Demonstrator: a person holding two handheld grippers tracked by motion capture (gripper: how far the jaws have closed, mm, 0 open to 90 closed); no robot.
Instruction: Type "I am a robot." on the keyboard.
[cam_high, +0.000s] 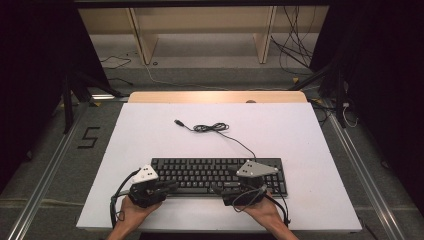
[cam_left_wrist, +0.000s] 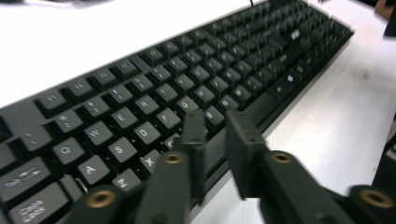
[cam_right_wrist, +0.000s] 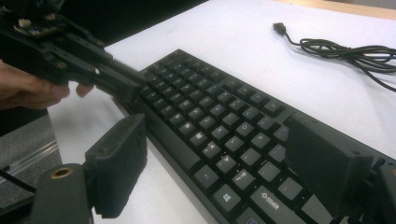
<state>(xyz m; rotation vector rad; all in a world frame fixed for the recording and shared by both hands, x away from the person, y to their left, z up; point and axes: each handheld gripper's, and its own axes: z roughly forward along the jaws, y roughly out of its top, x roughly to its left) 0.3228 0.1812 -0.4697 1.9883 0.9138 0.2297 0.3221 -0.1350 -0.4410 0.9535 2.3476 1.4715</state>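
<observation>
A black keyboard lies near the front of the white table top, keys up. Its cable lies loosely coiled behind it and ends in a USB plug. My left gripper points right at the keyboard's front left corner. In the left gripper view its jaws stand close together over the keyboard's front edge, with a narrow empty gap between them. My right gripper points left at the front right part. Its jaws stand wide apart, one off the front edge and one above the keys.
Wooden shelf legs stand beyond the table, with loose cables on the floor. Dark stands flank the far corners. A metal rail runs along the left. The left gripper and its hand reach into the right gripper view.
</observation>
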